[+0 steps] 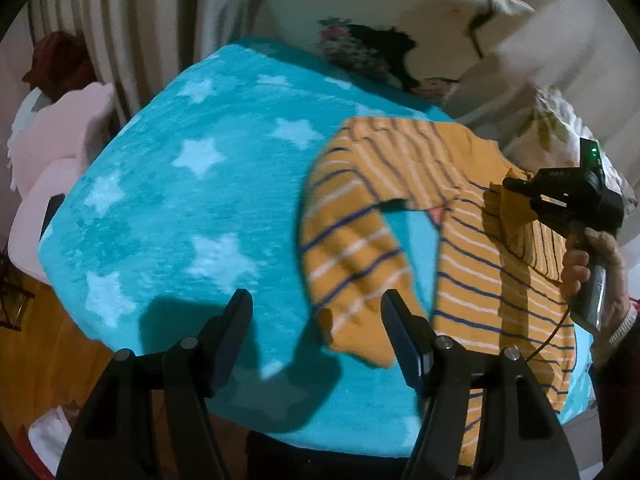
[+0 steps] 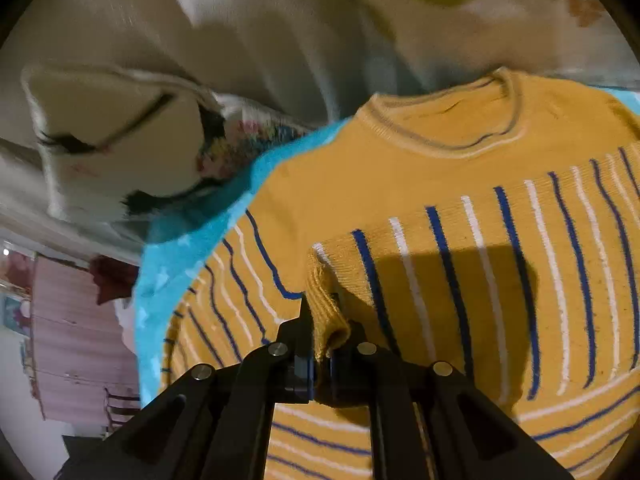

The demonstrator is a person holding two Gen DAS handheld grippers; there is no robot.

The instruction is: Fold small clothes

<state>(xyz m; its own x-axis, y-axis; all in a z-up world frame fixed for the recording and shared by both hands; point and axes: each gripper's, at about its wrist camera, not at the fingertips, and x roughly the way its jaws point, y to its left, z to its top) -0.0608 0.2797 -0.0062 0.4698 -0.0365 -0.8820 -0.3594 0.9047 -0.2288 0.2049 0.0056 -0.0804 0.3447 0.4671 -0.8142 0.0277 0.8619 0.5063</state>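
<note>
**Sleeve cuff pinched, fold half made**

While the right gripper (image 2: 320, 344) holds a ribbed sleeve cuff (image 2: 326, 312) of the mustard striped sweater (image 2: 460, 184) between its closed jaws, the left gripper (image 1: 316, 308) hangs above the near edge of the bed with its jaws wide apart and nothing between them. One sweater is in play, lying on a turquoise blanket (image 1: 192, 208) patterned with pale stars; the garment occupies the right part of that blanket, neckline toward the far side, hem running off toward the near right.

From where I stand, the step in hand looks like the sleeve fold: the right sleeve is drawn across the chest, its cuff lifted over the striped body, while the other sleeve (image 1: 344, 248) curls loose on the blanket just ahead of the open left jaws. I judge the task early, with no side or hem turned in yet.

The next move likely calls for the right gripper to lay its cuff flat across the body and let go, and for the left gripper to dip onto the loose sleeve end, close, and carry it inward to match. The knit is soft and may bunch if dragged rather than lifted.

By count: one sweater, two sleeves, two grippers, one blanket, and at least one printed cushion (image 1: 384, 52) at the far side. The person's hand (image 1: 592, 264) grips the right tool's handle.
</note>
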